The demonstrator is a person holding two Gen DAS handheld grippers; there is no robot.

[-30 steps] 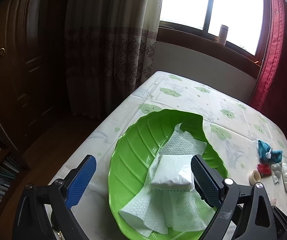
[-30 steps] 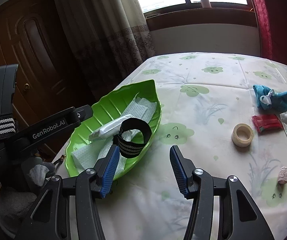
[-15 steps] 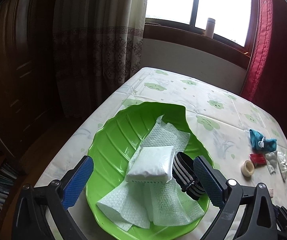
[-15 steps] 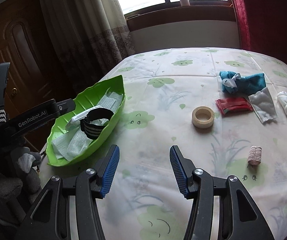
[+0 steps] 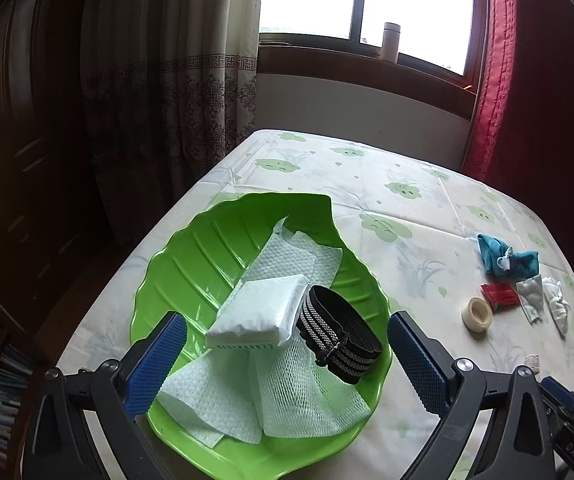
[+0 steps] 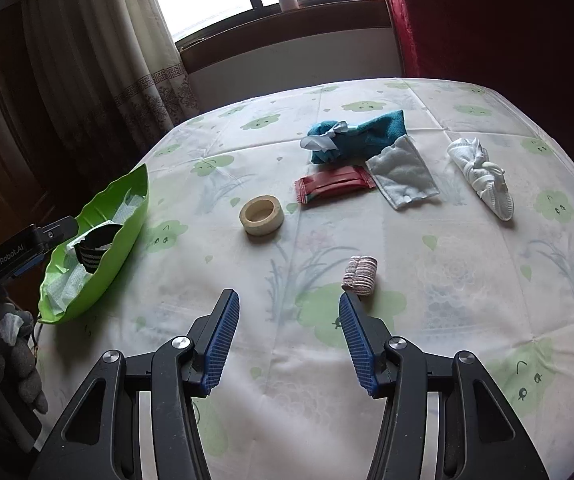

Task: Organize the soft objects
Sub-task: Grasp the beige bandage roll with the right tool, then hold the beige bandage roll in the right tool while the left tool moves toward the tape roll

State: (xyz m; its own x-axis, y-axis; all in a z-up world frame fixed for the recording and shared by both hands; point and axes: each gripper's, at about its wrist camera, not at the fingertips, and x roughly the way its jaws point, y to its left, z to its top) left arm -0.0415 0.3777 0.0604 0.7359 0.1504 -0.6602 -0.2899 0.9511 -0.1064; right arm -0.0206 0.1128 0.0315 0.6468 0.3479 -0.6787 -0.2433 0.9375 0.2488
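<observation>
Daylight came through a window above a tabletop (image 5: 427, 208) covered with a pale cloth printed with green clouds, patterned curtains hanging to the left and a red curtain to the right.

From the left wrist view, the left gripper (image 5: 283, 356) hovered over the near end of a green leaf-shaped plastic tray (image 5: 191, 264), its blue-padded fingers (image 5: 155, 364) spread wide and holding nothing. Inside the tray lay white mesh paper sheets (image 5: 287, 392), a white soft packet (image 5: 259, 312) on top of them, and a black elastic band with grey stripes (image 5: 339, 332) just beside the packet on its right. Well apart on the cloth sat a teal cloth bundle (image 5: 507, 260), a red wrapper (image 5: 501, 296) and a beige tape roll (image 5: 477, 314).

From the right wrist view, the right gripper (image 6: 289, 340) was above bare cloth, its fingers (image 6: 223, 340) also wide apart and empty. A small pink-white rolled bandage (image 6: 361, 274) lay just beyond the right finger. Farther off were the tape roll (image 6: 262, 215), the red wrapper (image 6: 335, 189), a grey-white pouch (image 6: 401, 174) overlapping the teal bundle (image 6: 361, 134), and a knotted white sock (image 6: 483, 176). The tray (image 6: 99, 264) sat at the left edge, a gloved hand (image 6: 11, 352) below it.
</observation>
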